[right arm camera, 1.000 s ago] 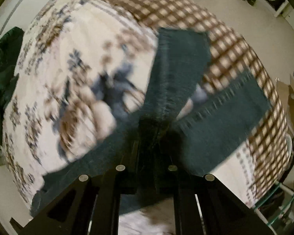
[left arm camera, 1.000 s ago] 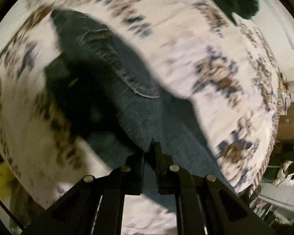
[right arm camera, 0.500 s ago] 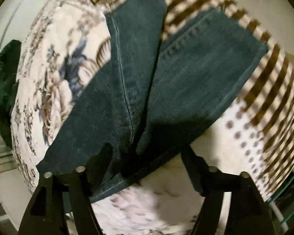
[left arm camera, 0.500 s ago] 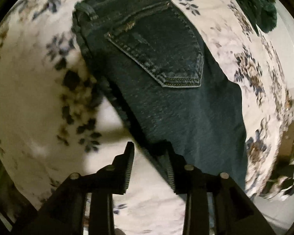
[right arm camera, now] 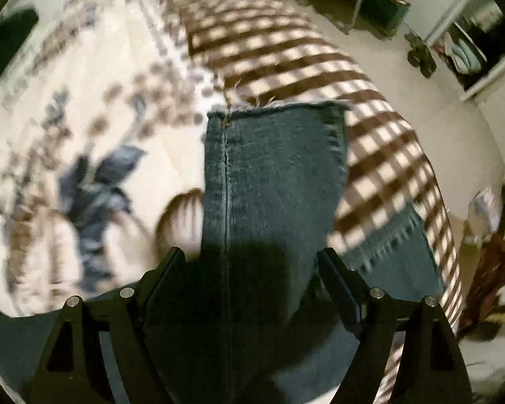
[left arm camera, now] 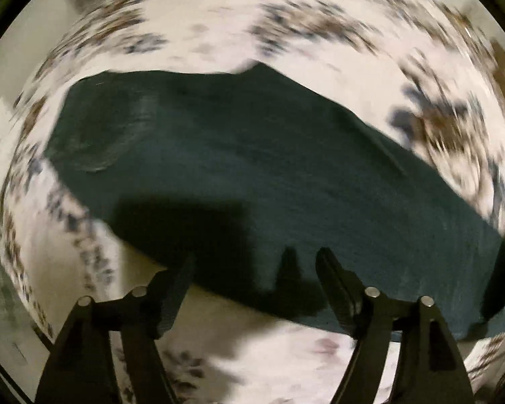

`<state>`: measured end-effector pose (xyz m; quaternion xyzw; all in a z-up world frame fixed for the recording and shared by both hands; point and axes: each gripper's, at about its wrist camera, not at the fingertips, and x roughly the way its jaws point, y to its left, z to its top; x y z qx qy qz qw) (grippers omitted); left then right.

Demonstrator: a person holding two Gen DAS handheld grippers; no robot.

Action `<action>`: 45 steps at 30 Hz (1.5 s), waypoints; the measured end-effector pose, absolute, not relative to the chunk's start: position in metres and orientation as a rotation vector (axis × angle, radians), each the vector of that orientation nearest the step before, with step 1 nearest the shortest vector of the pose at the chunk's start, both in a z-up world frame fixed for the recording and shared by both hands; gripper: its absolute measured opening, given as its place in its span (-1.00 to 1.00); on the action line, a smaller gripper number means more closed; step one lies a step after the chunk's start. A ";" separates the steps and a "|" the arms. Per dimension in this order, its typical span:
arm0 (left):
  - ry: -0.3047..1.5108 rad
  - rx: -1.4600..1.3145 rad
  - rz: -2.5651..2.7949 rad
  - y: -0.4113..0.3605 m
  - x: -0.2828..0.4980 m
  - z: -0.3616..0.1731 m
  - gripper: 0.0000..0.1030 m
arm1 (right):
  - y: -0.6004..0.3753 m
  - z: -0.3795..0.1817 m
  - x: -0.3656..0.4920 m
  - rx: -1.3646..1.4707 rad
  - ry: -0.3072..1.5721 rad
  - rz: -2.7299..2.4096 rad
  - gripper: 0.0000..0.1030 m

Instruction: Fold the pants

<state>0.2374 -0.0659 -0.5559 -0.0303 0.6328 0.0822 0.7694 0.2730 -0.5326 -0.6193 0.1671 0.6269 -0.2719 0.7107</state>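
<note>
Floral bedspread (left arm camera: 320,10); 1 pr jeans (left arm camera: 252,168); left gripper (left arm camera: 254,266) & right gripper (right arm camera: 252,262) jaws spread, empty.

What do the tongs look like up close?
Both the left tongs and the right tongs are plain black. Each has two flat, straight fingers on angular black arms with triangle cut-outs and round silver pins. No cables, sleeves or markings show.

A bed (right arm camera: 94,107) covered by a pale floral spread, with a brown-and-cream checked blanket (right arm camera: 286,60) at its foot. Beyond it, pale floor (right arm camera: 421,107) and dim clutter along the wall.
</note>
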 end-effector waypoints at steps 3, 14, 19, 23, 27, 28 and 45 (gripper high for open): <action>1.392 0.011 0.134 -0.097 0.245 -0.571 0.44 | -0.542 -0.623 0.272 0.364 1.394 -0.619 0.14; 1.438 0.100 0.006 -0.146 0.243 -0.586 0.45 | -0.632 -0.610 0.089 1.079 1.142 -0.742 0.23; 1.454 0.115 -0.007 -0.150 0.240 -0.593 0.45 | -0.632 -0.611 0.059 1.241 0.969 -0.646 0.23; 1.450 0.133 -0.002 -0.148 0.241 -0.596 0.45 | -0.616 -0.627 0.088 1.286 1.002 -0.552 0.23; 1.452 0.134 0.004 -0.146 0.240 -0.597 0.45 | -0.599 -0.642 0.114 1.213 1.057 -0.601 -0.55; 1.453 0.138 0.005 -0.145 0.244 -0.594 0.45 | -0.595 -0.638 0.120 1.155 1.076 -0.622 -0.71; 1.492 0.110 -0.007 -0.126 0.247 -0.588 0.45 | -0.604 -0.610 0.051 1.197 1.077 -0.639 -0.07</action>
